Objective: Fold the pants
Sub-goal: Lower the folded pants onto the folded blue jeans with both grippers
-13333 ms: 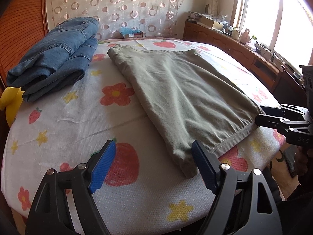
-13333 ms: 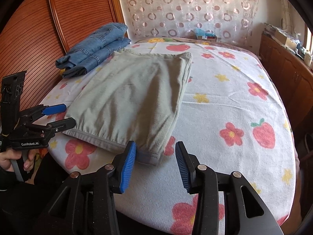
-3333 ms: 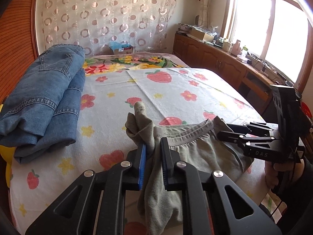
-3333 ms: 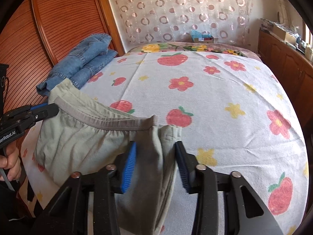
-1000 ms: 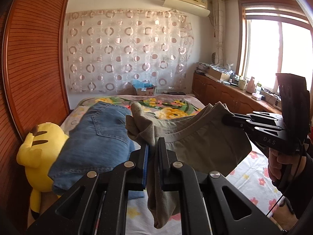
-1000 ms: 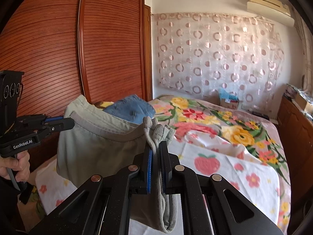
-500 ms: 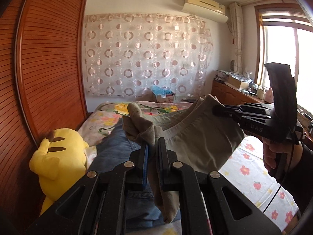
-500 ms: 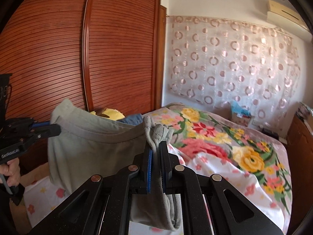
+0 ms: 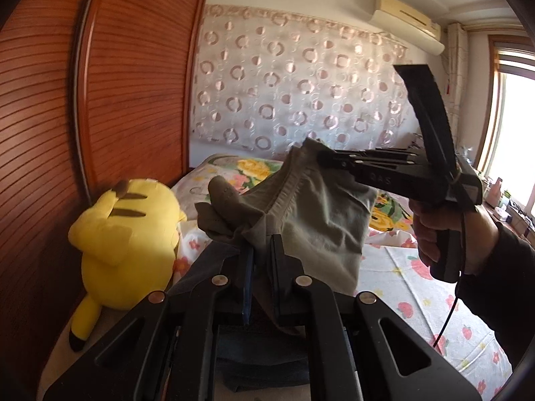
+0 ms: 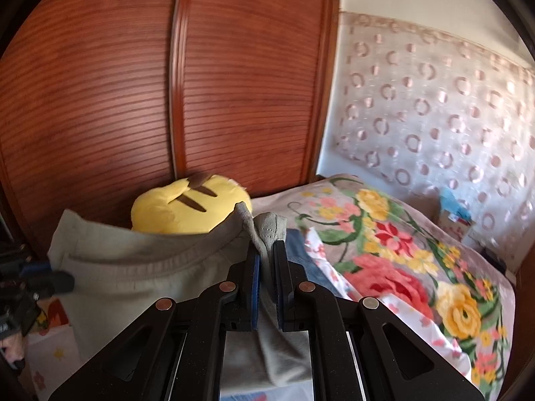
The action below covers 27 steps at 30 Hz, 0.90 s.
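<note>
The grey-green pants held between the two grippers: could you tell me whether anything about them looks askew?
Nothing looks damaged. The grey-green pants hang bunched, with the left gripper and right gripper each shut on a crumpled corner.

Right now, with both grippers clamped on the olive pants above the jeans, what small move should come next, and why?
Probably lower both together: the left gripper and right gripper hold the folded olive pants in the air over the jeans, beside the yellow plush.

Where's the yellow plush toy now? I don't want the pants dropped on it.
In both views the yellow plush toy sits left, against the wooden wardrobe, just beyond the held grey pants.
</note>
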Motion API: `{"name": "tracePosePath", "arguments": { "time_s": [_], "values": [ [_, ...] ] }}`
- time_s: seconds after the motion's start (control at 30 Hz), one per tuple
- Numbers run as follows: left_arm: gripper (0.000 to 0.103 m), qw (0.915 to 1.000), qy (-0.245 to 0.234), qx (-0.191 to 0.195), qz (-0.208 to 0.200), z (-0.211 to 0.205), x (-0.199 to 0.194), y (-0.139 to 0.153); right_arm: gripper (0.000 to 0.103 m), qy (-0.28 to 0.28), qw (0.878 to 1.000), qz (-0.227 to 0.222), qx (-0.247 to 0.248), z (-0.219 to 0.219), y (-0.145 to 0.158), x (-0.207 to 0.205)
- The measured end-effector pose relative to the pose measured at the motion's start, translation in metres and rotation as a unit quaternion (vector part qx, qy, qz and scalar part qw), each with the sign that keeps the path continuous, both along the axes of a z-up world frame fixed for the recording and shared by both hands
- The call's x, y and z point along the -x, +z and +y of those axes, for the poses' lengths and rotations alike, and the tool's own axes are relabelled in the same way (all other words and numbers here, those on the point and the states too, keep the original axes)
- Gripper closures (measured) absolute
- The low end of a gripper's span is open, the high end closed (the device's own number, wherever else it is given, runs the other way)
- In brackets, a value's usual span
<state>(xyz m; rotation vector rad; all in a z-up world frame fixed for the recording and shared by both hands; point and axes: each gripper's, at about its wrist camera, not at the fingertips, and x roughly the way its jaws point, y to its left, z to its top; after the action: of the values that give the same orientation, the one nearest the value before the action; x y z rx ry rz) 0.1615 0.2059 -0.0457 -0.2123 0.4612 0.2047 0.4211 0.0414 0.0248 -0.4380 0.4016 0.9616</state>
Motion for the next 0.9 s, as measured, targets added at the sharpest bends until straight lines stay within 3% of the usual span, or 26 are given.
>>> {"name": "tracePosePath", "arguments": {
  "time_s": [0.2, 0.3, 0.37, 0.43, 0.47, 0.6, 0.73, 0.9],
  "values": [
    [0.092, 0.9992, 0.022, 0.017, 0.029, 0.006, 0.001, -0.013, 0.096, 0.000, 1.000, 0.006, 0.024, 0.018, -0.009, -0.016],
    [0.089, 0.9991, 0.018, 0.023, 0.030, 0.004, 0.005, -0.014, 0.087, -0.011, 1.000, 0.019, 0.014, 0.011, -0.005, -0.019],
    [0.086, 0.9992, 0.017, 0.017, 0.031, 0.003, 0.006, -0.012, 0.072, -0.013, 1.000, 0.021, 0.000, 0.006, 0.001, -0.013],
    [0.083, 0.9993, 0.016, 0.006, 0.033, 0.004, 0.006, -0.009, 0.070, -0.015, 1.000, 0.016, -0.009, 0.002, 0.005, -0.011],
    [0.080, 0.9993, 0.016, 0.000, 0.033, 0.003, 0.006, -0.007, 0.070, -0.013, 1.000, 0.018, -0.012, -0.003, 0.006, -0.010],
    [0.050, 0.9995, 0.011, -0.010, 0.029, 0.004, 0.006, -0.001, 0.070, 0.004, 0.999, 0.041, -0.027, -0.031, 0.000, 0.005],
    [0.049, 0.9995, 0.006, -0.014, 0.029, 0.003, 0.003, -0.001, 0.070, -0.003, 0.998, 0.056, -0.019, -0.047, -0.015, -0.001],
    [0.049, 0.9972, 0.000, -0.022, 0.071, 0.000, -0.010, -0.021, 0.070, -0.019, 0.997, 0.078, -0.018, -0.045, -0.022, -0.021]
  ]
}}
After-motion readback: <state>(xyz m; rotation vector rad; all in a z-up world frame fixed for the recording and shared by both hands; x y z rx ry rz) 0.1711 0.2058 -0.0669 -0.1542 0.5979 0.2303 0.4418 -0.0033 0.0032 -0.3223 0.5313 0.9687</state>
